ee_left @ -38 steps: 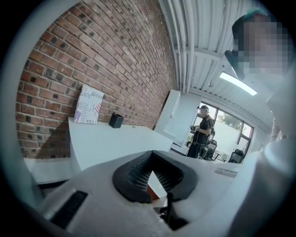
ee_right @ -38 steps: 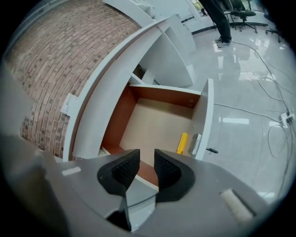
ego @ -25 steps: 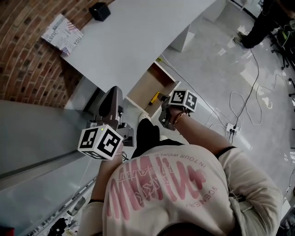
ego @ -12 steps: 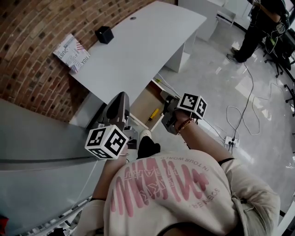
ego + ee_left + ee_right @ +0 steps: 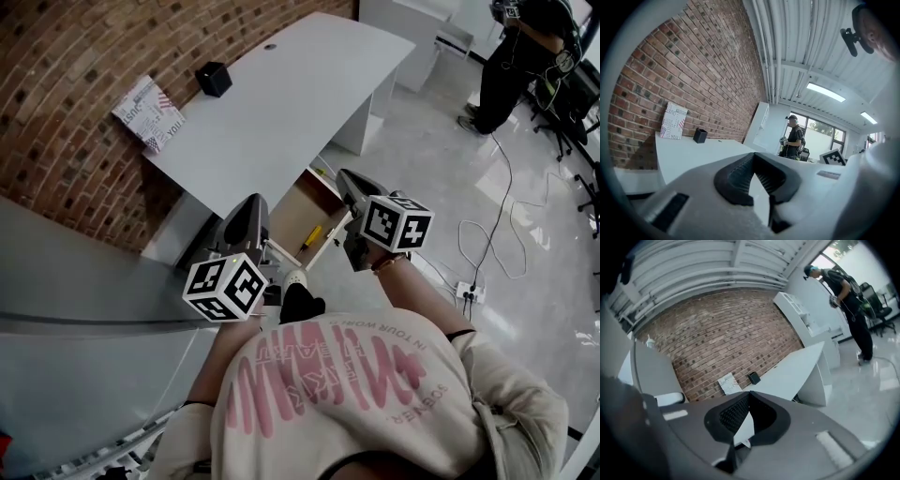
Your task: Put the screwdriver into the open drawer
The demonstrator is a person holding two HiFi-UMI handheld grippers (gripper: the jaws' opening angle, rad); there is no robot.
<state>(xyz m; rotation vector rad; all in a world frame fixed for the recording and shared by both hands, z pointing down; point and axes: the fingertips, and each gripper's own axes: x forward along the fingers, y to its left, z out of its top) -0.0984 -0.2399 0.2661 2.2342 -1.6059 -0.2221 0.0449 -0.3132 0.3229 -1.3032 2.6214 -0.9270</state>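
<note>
A yellow-handled screwdriver [image 5: 312, 236] lies inside the open wooden drawer [image 5: 292, 208] under the white desk [image 5: 281, 103]. My right gripper [image 5: 349, 178] hangs above the drawer's right side, apart from the screwdriver, jaws shut with nothing between them. In the right gripper view the gripper [image 5: 749, 394] points level at the desk and brick wall. My left gripper [image 5: 253, 204] is held left of the drawer, also shut and empty. The left gripper view shows its jaws [image 5: 753, 157] closed against the desk top.
On the desk stand a black box [image 5: 213, 79] and a printed booklet [image 5: 150, 113] against the brick wall. A person [image 5: 516, 56] stands on the floor at the far right. Cables and a power strip [image 5: 469, 291] lie on the floor at right.
My right gripper has risen well up from the drawer and rolled, leaving the screwdriver lying inside. The left gripper has lifted a little.
</note>
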